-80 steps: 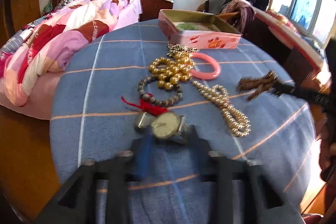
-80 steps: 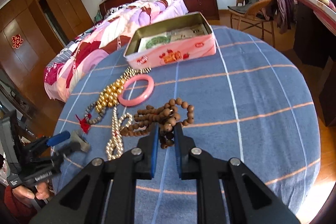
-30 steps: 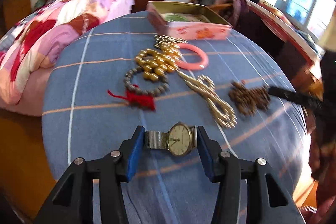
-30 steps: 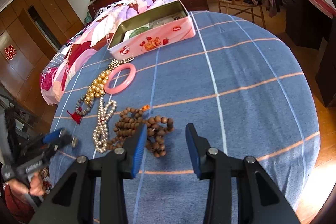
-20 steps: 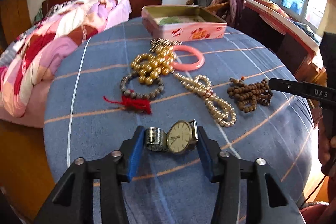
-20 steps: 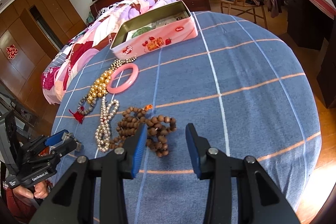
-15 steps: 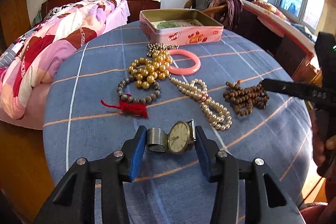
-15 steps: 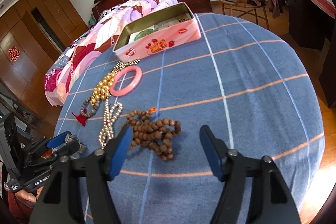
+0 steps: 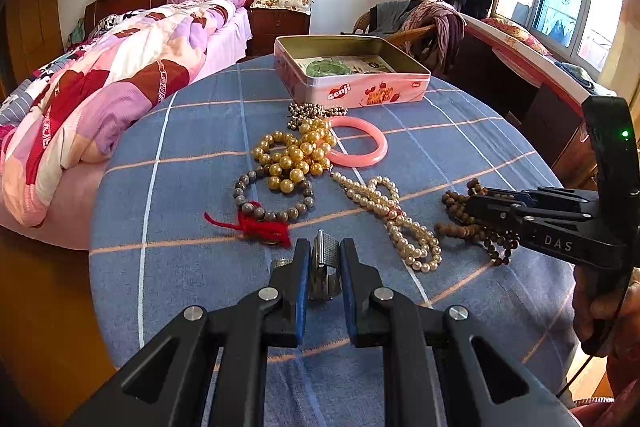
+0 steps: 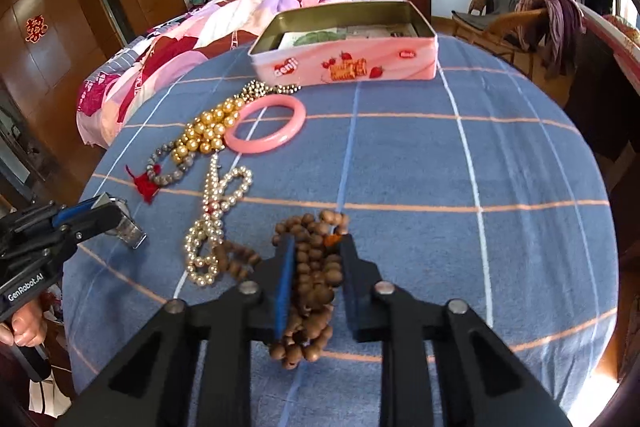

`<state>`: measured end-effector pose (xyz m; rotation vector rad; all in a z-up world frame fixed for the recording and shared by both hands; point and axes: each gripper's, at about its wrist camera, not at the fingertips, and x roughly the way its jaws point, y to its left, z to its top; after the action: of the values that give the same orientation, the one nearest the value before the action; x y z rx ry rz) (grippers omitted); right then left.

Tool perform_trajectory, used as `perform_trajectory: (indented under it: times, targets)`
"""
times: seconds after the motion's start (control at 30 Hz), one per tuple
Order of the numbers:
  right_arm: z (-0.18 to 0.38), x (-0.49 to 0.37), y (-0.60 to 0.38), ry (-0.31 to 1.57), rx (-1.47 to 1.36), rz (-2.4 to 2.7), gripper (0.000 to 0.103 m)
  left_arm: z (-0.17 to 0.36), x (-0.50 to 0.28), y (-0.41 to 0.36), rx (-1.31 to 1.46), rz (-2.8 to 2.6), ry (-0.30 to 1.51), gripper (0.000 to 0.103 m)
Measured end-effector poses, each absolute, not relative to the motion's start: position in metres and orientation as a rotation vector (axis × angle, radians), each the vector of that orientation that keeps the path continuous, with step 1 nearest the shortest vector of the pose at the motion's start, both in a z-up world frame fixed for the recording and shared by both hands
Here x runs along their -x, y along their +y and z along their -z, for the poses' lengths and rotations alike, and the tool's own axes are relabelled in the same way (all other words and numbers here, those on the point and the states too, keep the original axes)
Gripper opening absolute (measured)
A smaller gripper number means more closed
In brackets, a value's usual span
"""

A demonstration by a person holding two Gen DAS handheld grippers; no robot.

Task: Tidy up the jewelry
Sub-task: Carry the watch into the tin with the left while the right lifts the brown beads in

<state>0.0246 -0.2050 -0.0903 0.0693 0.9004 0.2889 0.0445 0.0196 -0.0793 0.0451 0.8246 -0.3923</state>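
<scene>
From the left wrist camera, the left gripper (image 9: 325, 265) is clamped on the wristwatch (image 9: 325, 259), whose metal mesh band stands on edge between the blue pads at the near side of the blue checked tablecloth (image 9: 192, 131). Just beyond lie a grey bead bracelet (image 9: 276, 203) with a red tassel, a heap of gold beads (image 9: 298, 155), a pink bangle (image 9: 358, 147) and a pearl necklace (image 9: 390, 215). The open pink tin (image 9: 352, 87) sits at the far side. To the right, the right gripper (image 9: 480, 203) reaches over the wooden bead string (image 9: 472, 227).

From the right wrist camera, the right gripper (image 10: 314, 259) is closed on the wooden bead string (image 10: 312, 279), with beads bunched between its pads and spilling toward the pearl necklace (image 10: 216, 219). At the left edge the left gripper (image 10: 100, 213) holds the wristwatch (image 10: 128, 231) just above the cloth. The pink tin (image 10: 348, 63) stands well beyond, with the pink bangle (image 10: 266, 131) in front of it.
</scene>
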Motion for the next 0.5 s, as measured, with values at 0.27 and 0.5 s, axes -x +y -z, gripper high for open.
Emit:
perform_trajectory:
  times: [0.27,0.5]
  targets:
    - [0.047,-0.034,-0.224,0.78,-0.171,-0.294,0.024,0.054,-0.051,0.024,-0.016,0.398,0.755,0.014]
    - [0.009,-0.066,-0.238,0.658,-0.264,-0.271,0.024,0.023,-0.076,0.015,-0.005,0.417,0.655,0.014]
